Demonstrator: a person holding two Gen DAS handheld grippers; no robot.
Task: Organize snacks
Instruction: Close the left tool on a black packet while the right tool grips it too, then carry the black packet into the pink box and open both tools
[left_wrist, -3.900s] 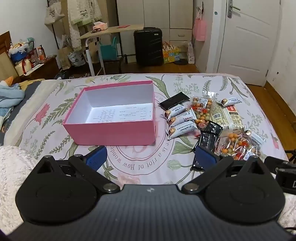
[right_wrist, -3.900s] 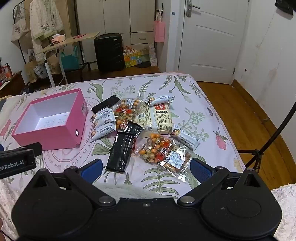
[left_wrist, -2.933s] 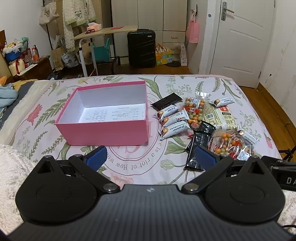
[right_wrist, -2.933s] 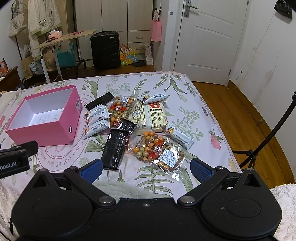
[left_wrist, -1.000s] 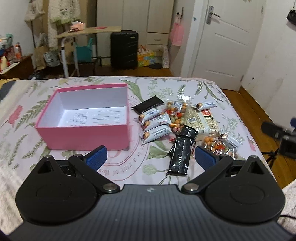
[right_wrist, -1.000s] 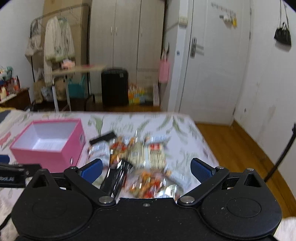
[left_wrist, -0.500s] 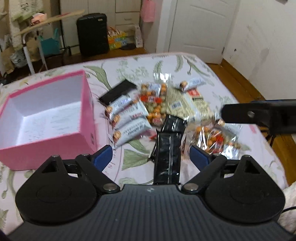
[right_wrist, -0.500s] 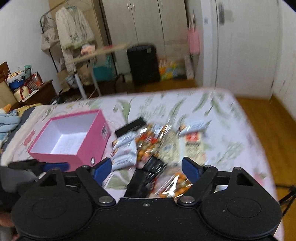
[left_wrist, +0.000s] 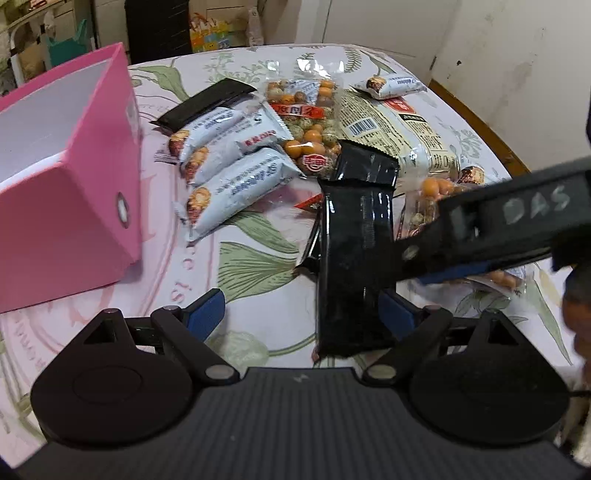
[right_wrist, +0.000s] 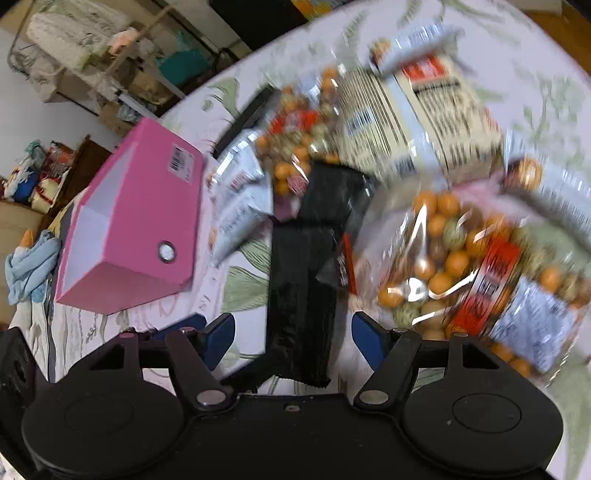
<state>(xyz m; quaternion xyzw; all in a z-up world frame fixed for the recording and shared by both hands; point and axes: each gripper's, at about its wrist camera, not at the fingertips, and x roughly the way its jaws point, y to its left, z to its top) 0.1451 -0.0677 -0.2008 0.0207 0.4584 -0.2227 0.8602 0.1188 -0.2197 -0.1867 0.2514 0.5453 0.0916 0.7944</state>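
Between my right gripper's (right_wrist: 291, 336) closing pads lies the long black packet (right_wrist: 301, 295) on the bed (left_wrist: 255, 258), untouched, lengthwise along my reach. My left gripper (left_wrist: 301, 312), wide and empty, straddles the same packet; the pink box (right_wrist: 133, 229) sits left.

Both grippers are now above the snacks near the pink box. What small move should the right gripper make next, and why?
Probably it should sink a little further and finish closing on the long black packet. That packet lies lengthwise between the right gripper fingers, whose jaws are closing but not yet touching it. The pink box stands open to the left, with nothing visible inside, ready to receive it.
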